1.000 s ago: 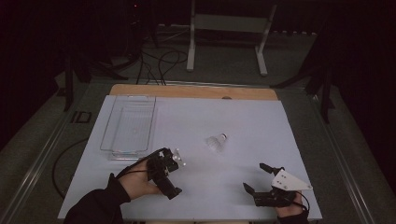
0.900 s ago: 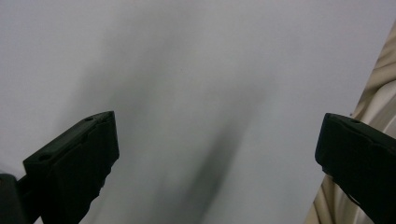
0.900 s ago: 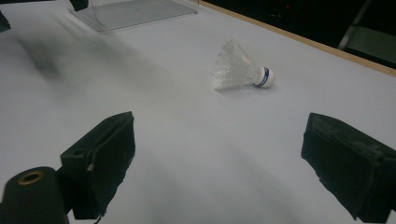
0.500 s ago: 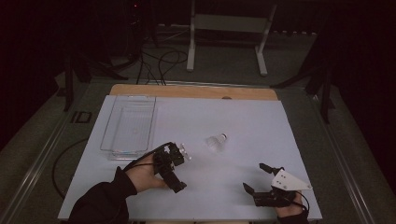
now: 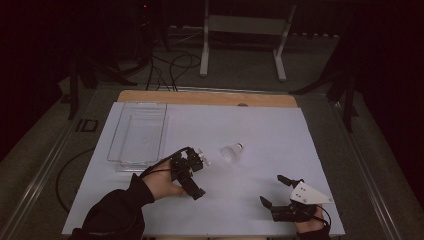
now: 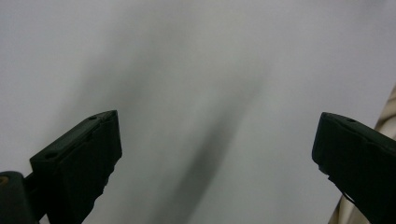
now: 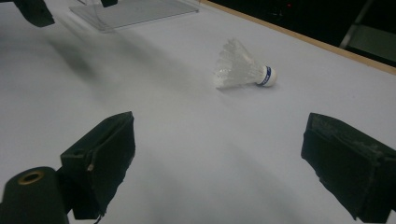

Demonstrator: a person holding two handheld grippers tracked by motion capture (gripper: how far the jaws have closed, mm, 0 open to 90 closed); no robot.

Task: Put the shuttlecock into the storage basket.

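Note:
A white shuttlecock (image 5: 231, 151) with a blue band lies on its side on the white table (image 5: 260, 125), near the middle. My left gripper (image 5: 194, 172) hovers just left of it, jaws wide apart and empty; its own view looks down on bare table between the jaws (image 6: 215, 154). My right gripper (image 5: 274, 191) rests near the front right edge, open and empty. In the right gripper view the shuttlecock (image 7: 243, 67) lies ahead, well beyond the open jaws (image 7: 219, 163), its cork pointing right.
A clear plastic tray (image 5: 137, 132) sits at the table's back left and shows again in the right gripper view (image 7: 135, 11). A wooden strip (image 5: 210, 98) runs along the far edge. Cables and a metal stand are on the floor beyond.
My left gripper has moved right and a little forward, closer to the shuttlecock. The right gripper and the shuttlecock have stayed put.

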